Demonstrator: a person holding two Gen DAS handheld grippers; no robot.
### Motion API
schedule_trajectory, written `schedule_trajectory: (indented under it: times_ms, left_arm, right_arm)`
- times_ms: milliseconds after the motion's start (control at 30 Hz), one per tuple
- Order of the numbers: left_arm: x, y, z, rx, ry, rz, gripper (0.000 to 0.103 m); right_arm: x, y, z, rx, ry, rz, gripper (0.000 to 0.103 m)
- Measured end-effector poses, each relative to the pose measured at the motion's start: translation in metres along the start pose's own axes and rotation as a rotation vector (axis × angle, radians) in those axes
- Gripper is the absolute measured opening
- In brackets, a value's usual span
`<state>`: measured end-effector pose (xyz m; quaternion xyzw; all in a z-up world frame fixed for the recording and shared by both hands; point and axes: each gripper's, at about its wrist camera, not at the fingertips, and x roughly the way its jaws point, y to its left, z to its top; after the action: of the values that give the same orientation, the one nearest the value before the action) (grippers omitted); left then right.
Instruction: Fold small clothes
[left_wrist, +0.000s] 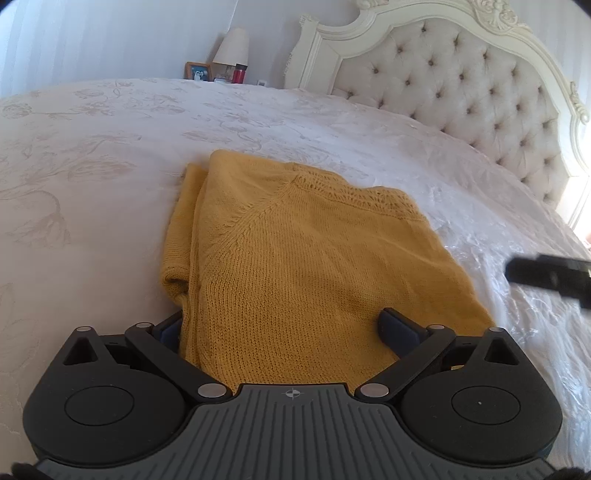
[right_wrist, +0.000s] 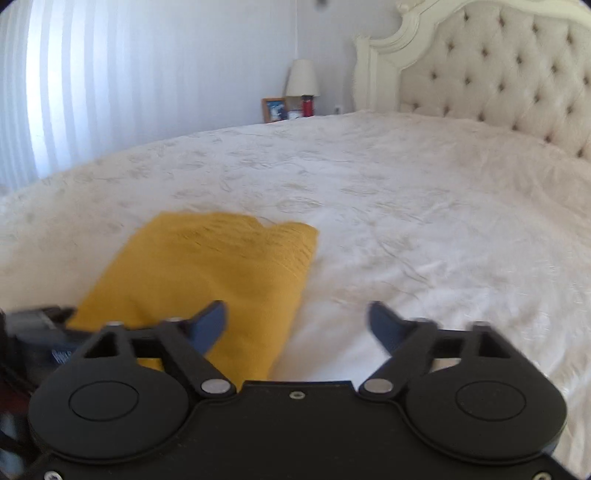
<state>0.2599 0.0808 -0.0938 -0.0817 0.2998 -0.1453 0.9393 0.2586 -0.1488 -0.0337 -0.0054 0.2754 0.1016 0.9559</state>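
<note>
On the bed (left_wrist: 110, 122) lies the folded yellow sweater (left_wrist: 295, 251), flat on the white cover. Left claw (left_wrist: 280, 328) straddles its near edge, fingers spread wide, not pinching. Right claw (right_wrist: 297, 325) is released too, over the sweater's right edge, nothing between its fingers.

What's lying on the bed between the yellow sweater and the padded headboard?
Nothing: in both wrist views only bare white bedspread lies between the yellow sweater and the headboard.
</note>
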Motion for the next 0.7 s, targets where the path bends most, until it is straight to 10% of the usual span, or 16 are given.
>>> schedule_trajectory:
  times_ms: [367,700]
  left_arm:
    - [-0.009,0.008,-0.003,-0.078,-0.049,0.011,0.089]
    - [-0.016,0.012,-0.003,-0.121,-0.086,0.048,0.076]
  right_arm:
    - [0.081,0.077,0.092,-0.046,0.228,0.319,0.062]
    - [0.139,0.129,0.093,-0.064,0.389,0.318,0.072]
